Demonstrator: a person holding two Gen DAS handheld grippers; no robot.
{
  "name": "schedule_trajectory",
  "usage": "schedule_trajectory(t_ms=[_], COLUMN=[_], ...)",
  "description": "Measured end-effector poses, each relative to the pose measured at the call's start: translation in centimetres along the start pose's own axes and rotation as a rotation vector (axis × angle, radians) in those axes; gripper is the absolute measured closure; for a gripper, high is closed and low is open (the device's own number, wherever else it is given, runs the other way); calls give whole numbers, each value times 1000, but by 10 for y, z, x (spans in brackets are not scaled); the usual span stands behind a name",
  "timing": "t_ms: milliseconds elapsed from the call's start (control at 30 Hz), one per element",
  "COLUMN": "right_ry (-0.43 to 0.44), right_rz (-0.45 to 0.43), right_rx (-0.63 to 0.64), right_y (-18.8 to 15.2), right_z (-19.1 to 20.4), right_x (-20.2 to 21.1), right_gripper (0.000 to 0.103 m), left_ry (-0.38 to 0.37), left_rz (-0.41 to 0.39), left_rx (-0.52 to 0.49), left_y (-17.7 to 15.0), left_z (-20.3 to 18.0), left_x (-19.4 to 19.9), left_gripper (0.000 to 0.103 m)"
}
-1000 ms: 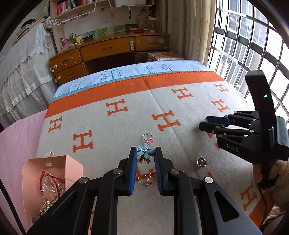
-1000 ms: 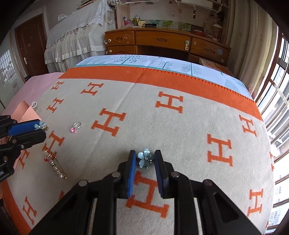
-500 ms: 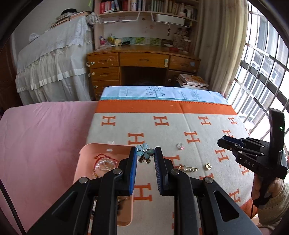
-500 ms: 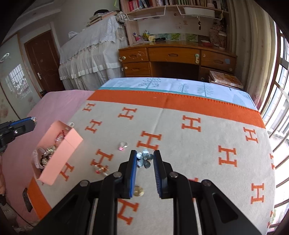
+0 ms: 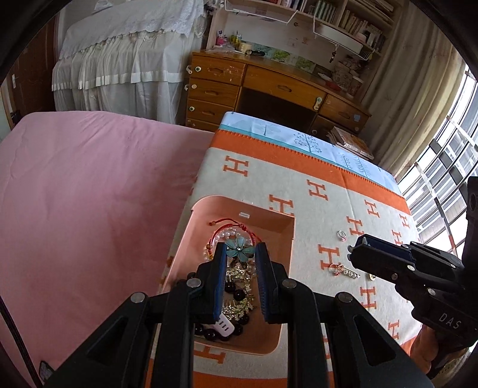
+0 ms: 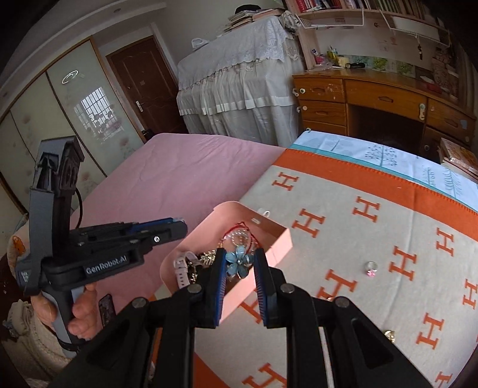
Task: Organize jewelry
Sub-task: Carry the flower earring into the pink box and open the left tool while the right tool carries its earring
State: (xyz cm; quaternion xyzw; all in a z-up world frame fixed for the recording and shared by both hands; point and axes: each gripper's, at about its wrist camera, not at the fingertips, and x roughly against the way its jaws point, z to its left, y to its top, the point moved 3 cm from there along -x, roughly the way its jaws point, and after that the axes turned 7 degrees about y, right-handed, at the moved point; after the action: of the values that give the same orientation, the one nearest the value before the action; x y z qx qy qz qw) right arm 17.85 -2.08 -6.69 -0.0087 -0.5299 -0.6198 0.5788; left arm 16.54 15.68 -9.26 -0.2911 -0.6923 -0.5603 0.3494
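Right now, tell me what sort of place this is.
Most likely a home bedroom: a bed with a pink sheet and an orange-and-cream blanket, a wooden desk with drawers against the wall, and bookshelves above it.

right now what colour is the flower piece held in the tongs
Light blue petals, on the flower piece over the pink box; clearest in the right wrist view.
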Motion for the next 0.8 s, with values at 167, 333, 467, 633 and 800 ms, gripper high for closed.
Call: schedule_trajectory(t_ms=[167,333,467,633,800], right_ry=[50,61,46,31,24], right_rz=[84,175,212,220,205], right_rx=[-75,-137,-182,-209,-207], right_y=[8,-1,-7,-9,-10], right_z=[3,1,-3,-3,1], right_x=[-40,-70,-78,-77,-72], right_gripper=[85,84,84,78,77], left_ry=[15,22,29,8,12], left_rz=[45,97,104,99,90], left_rx=[12,8,-9,-13,-10], left_y=[2,2,1,2,0], left_z=[17,25,25,22,22], left_x=[-24,-48,-54,-51,-42], left_gripper=[86,86,85,76,61])
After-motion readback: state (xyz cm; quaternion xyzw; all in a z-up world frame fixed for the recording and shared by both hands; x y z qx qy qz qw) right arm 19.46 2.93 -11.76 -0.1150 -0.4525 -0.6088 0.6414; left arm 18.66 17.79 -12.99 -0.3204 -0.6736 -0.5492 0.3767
